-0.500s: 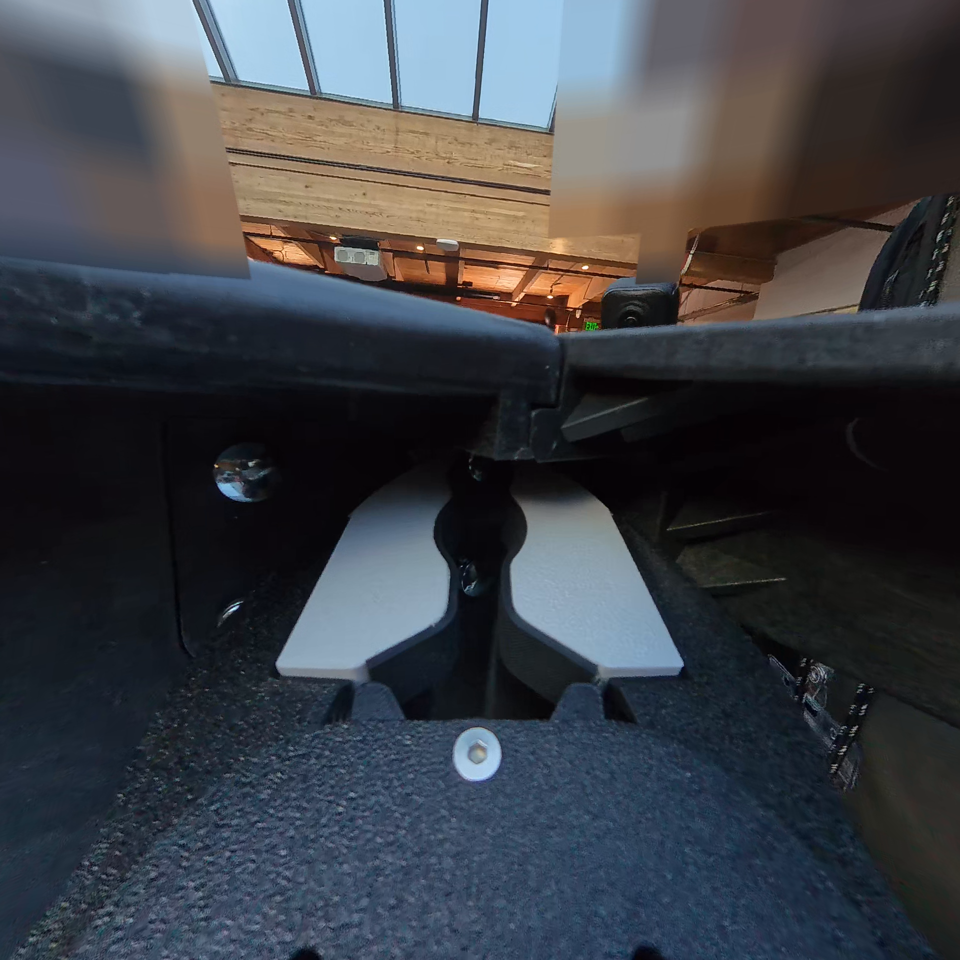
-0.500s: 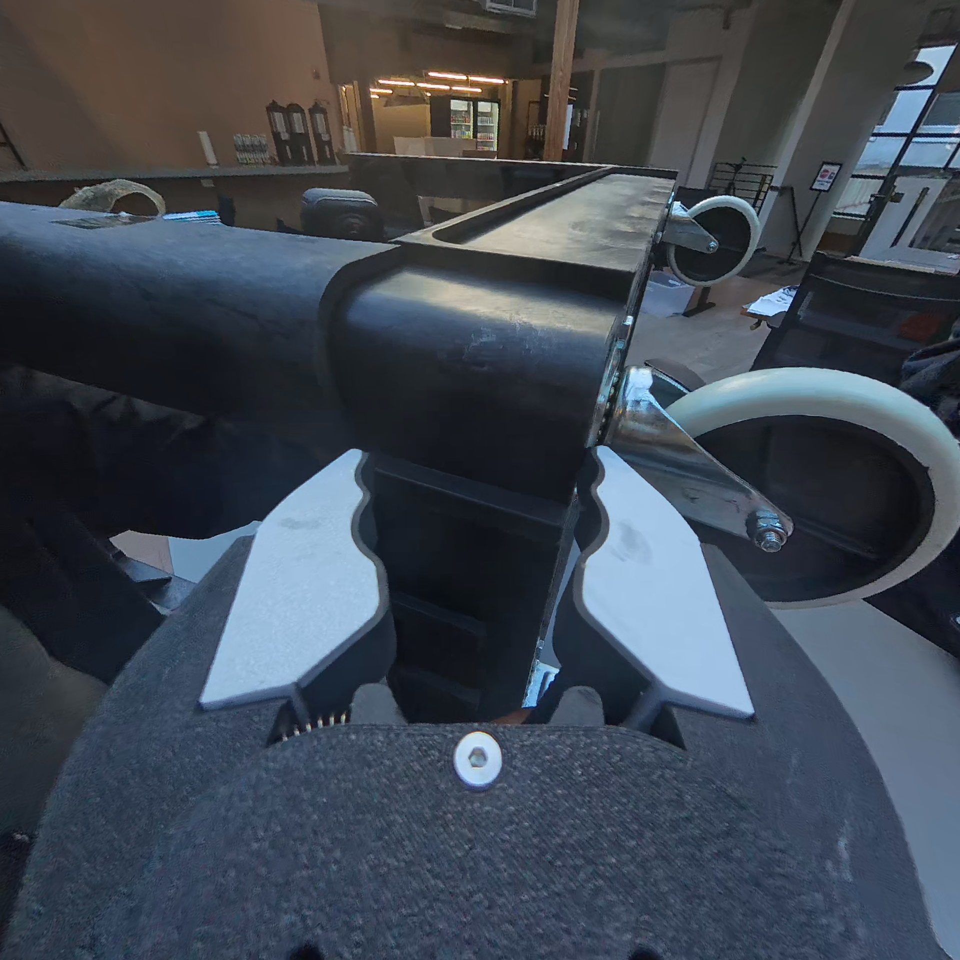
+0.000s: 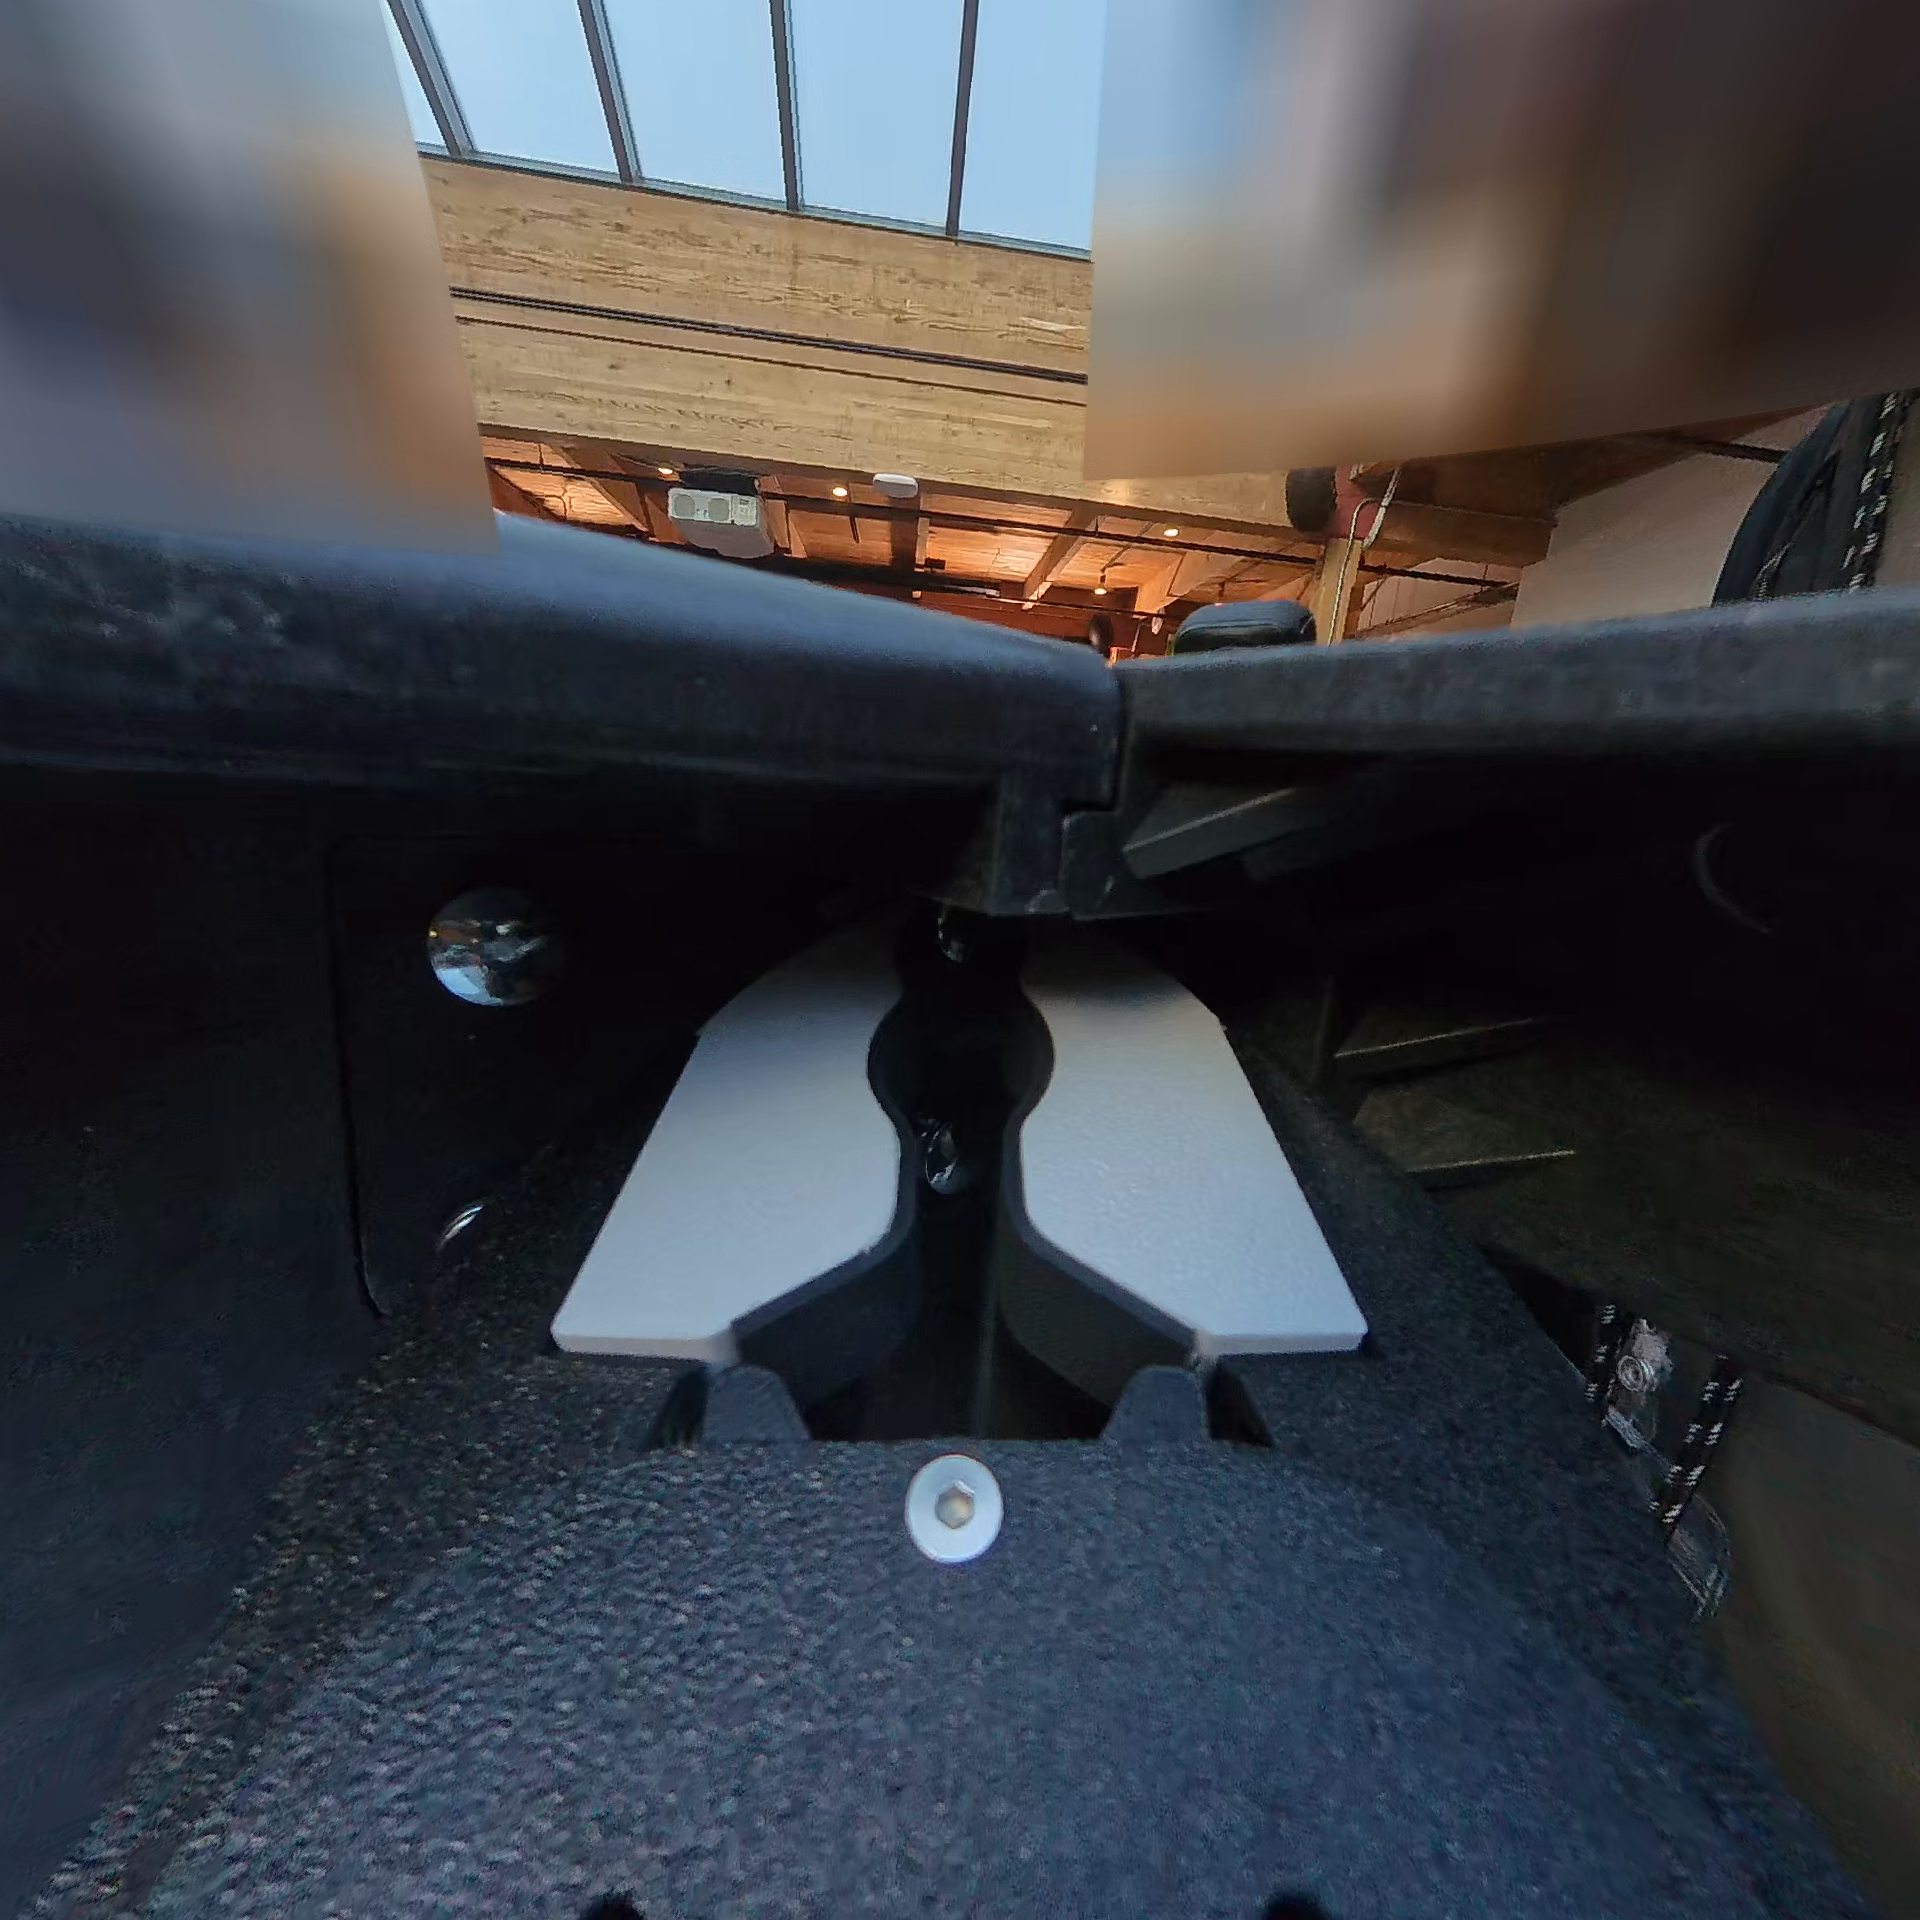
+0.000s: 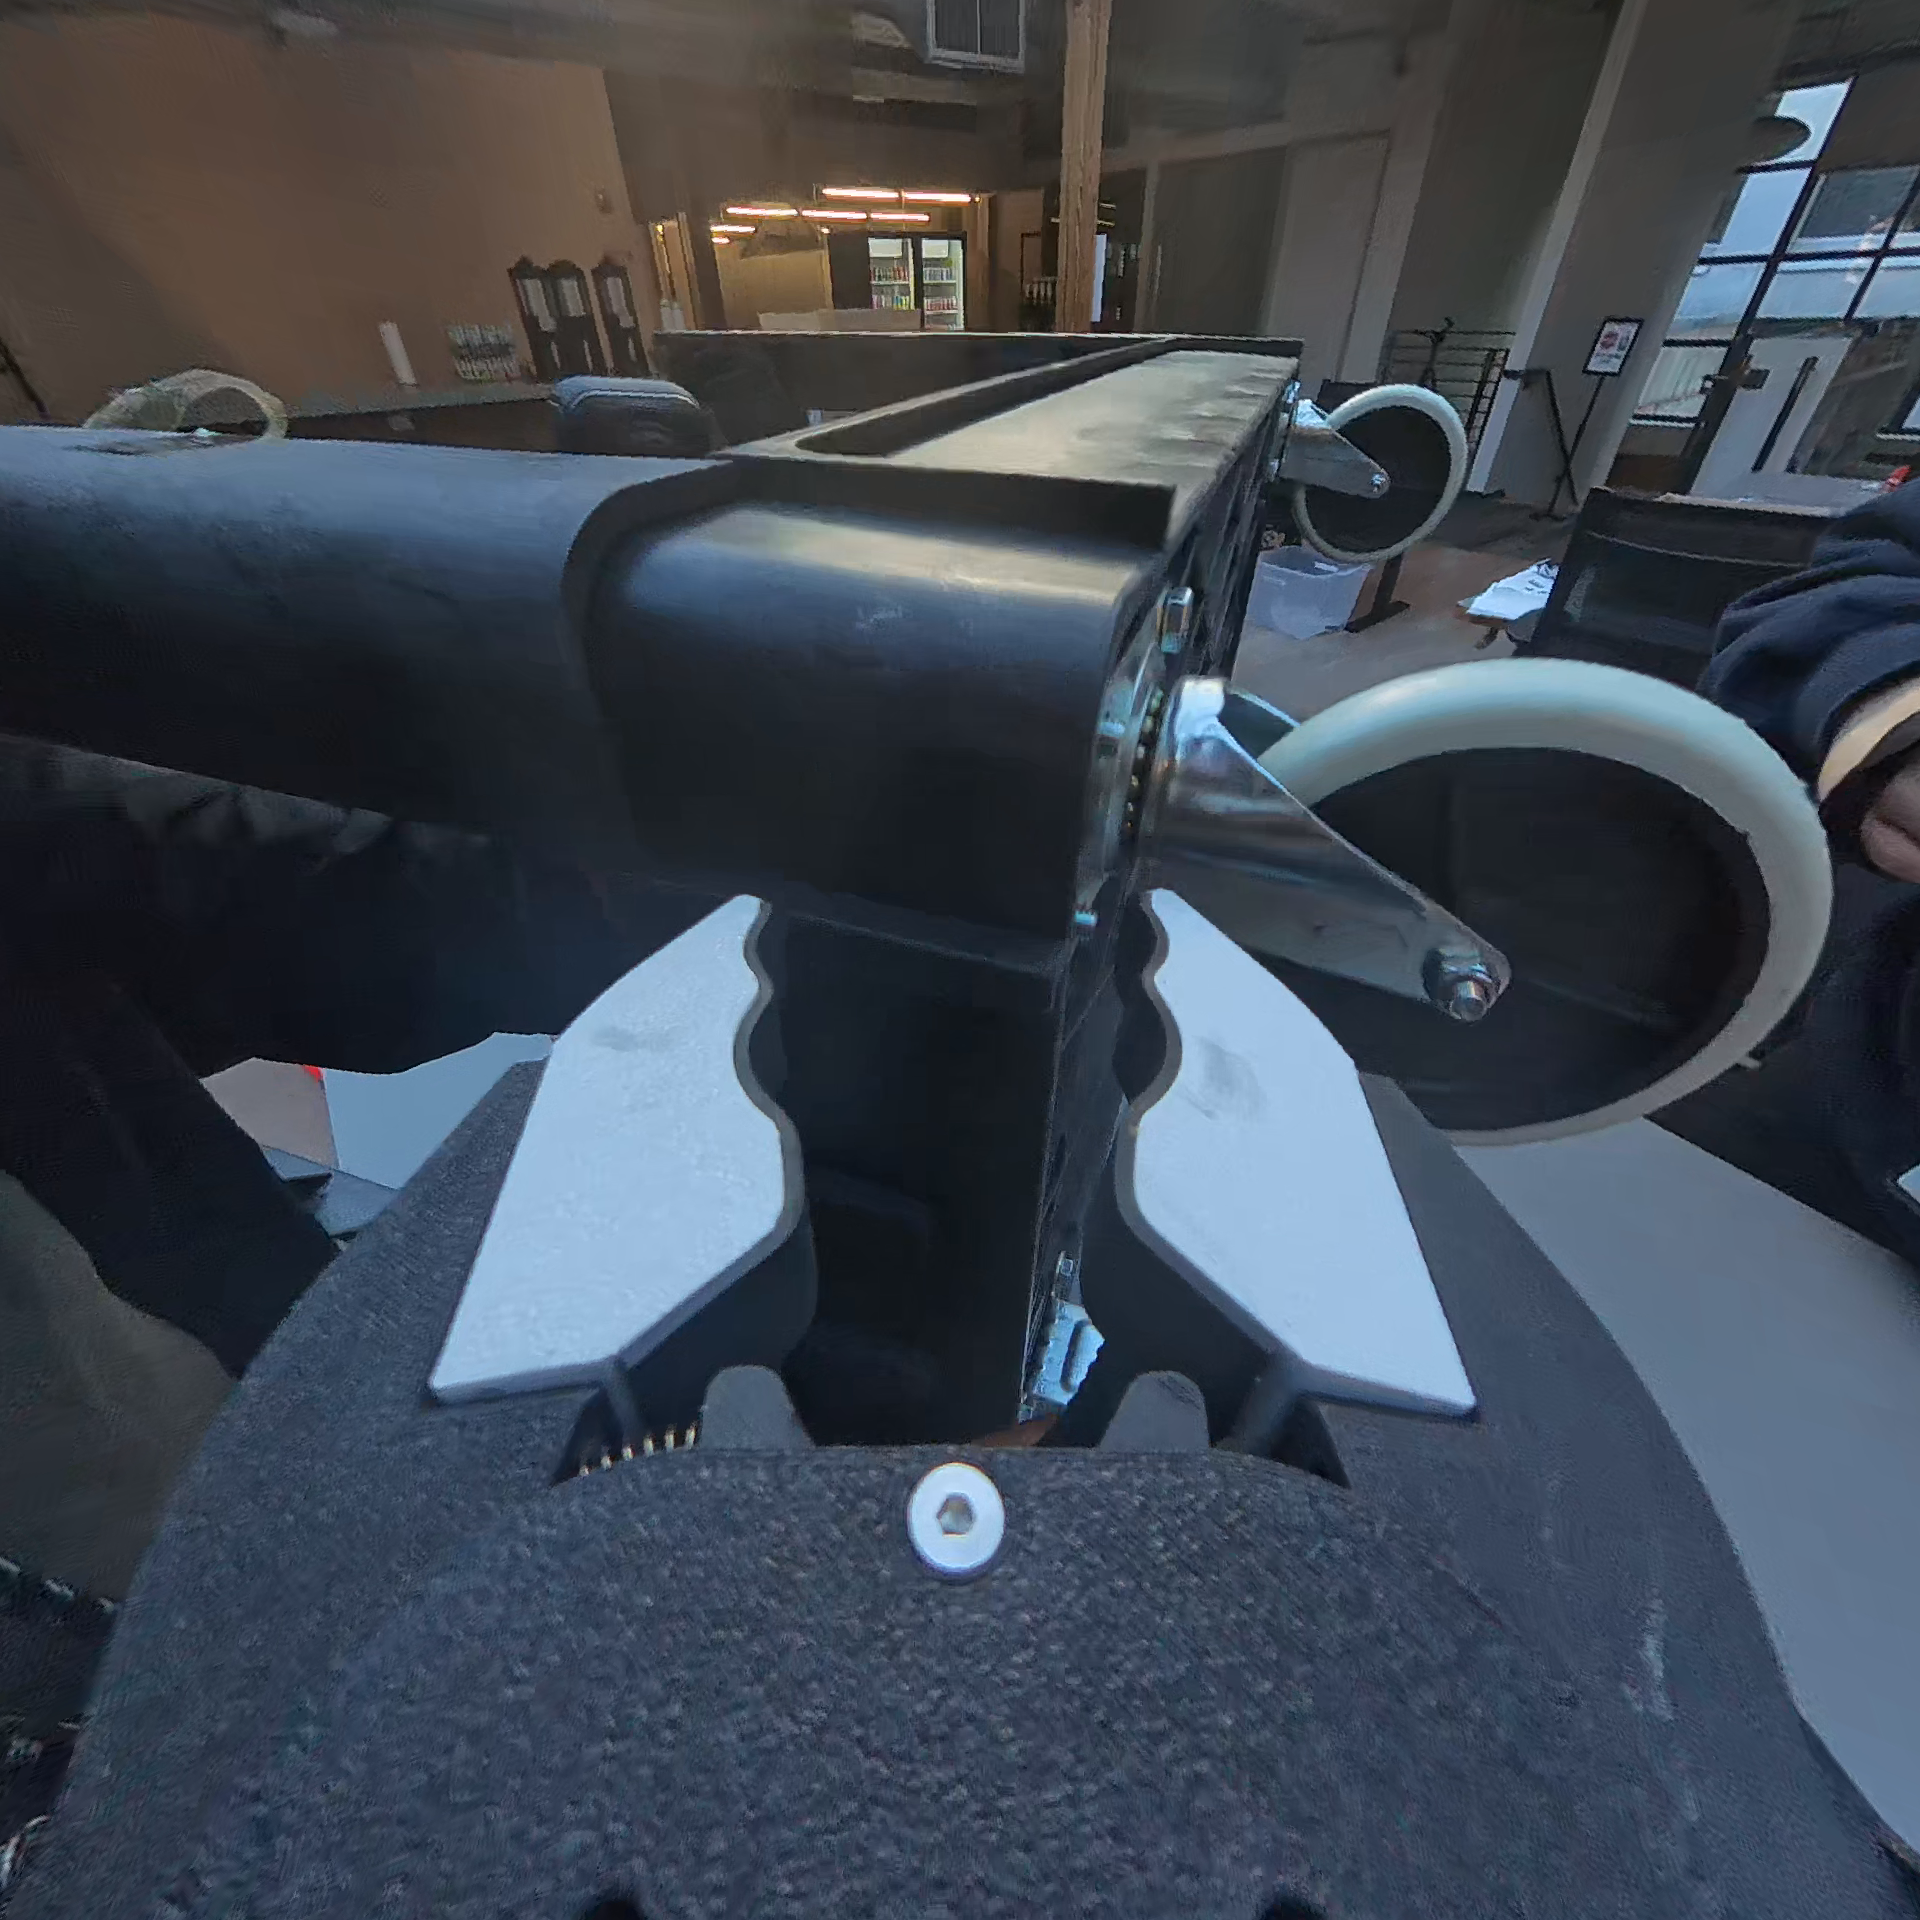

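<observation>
Black plastic cart frame [image 4: 852, 665]: tipped on its side, filling centre and left of the right wrist view; rim [image 3: 540, 675] across the middle of the left wrist view.
Near caster [image 4: 1558, 894]: white tyre, chrome fork, right of centre, just beside the right finger.
Far caster [image 4: 1382, 478]: upper right, bolted to the same frame.
Right gripper [image 4: 951, 925]: fingers spread wide astride the frame's corner post (contact not discernible).
Left gripper [image 3: 961, 956]: fingers nearly together, tips under the rim; narrow gap, whether anything is pinched cannot be told.
Sleeved hand [image 4: 1870, 769]: right edge, beside the near caster.
</observation>
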Available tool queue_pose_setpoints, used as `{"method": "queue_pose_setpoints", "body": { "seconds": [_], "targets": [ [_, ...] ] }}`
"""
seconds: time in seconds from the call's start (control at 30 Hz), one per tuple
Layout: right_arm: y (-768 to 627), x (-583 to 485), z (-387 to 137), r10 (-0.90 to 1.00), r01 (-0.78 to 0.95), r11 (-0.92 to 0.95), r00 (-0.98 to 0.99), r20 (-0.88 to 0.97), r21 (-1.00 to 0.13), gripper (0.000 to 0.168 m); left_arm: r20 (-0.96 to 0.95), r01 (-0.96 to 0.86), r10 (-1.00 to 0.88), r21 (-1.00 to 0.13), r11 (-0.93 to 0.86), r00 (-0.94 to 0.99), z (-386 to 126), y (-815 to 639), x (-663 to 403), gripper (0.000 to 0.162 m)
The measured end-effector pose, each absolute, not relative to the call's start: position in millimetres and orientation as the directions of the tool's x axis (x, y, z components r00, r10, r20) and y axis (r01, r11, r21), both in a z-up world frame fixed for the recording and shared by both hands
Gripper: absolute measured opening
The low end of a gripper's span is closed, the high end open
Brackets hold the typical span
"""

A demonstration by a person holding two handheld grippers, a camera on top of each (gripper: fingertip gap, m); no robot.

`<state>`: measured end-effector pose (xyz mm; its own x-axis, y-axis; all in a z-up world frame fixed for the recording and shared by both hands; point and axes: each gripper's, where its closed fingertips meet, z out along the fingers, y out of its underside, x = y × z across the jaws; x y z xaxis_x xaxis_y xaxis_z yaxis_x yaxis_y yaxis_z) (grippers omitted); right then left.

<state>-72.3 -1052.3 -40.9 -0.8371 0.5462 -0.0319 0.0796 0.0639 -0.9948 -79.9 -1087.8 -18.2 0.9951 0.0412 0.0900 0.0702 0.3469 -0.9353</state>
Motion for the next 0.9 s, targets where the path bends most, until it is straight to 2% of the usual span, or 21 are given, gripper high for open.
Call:
{"method": "queue_pose_setpoints", "body": {
  "seconds": [0.33, 0.7, 0.9],
  "targets": [
    [-1058.1, -69.9, -71.0, 0.541, 0.172, 0.084, -0.835, -0.1, -0.982, 0.064, 0.101, 0.082, 0.033, -0.929, 0.361, 0.994, -18.2, -1089.5, -79.2, 0.011],
    [-1070.3, -67.5, -74.7, 0.521, 0.206, 0.074, -0.842, -0.138, -0.976, 0.066, 0.107, 0.088, 0.031, -0.923, 0.375, 0.994, -18.2, -1092.7, -76.6, 0.011],
    [-1072.3, -65.7, -76.4, 0.516, 0.204, 0.154, -0.851, -0.097, -0.967, 0.069, 0.104, 0.085, 0.032, -0.922, 0.377, 0.994, -18.1, -1093.3, -76.4, 0.01]
  ]
}}
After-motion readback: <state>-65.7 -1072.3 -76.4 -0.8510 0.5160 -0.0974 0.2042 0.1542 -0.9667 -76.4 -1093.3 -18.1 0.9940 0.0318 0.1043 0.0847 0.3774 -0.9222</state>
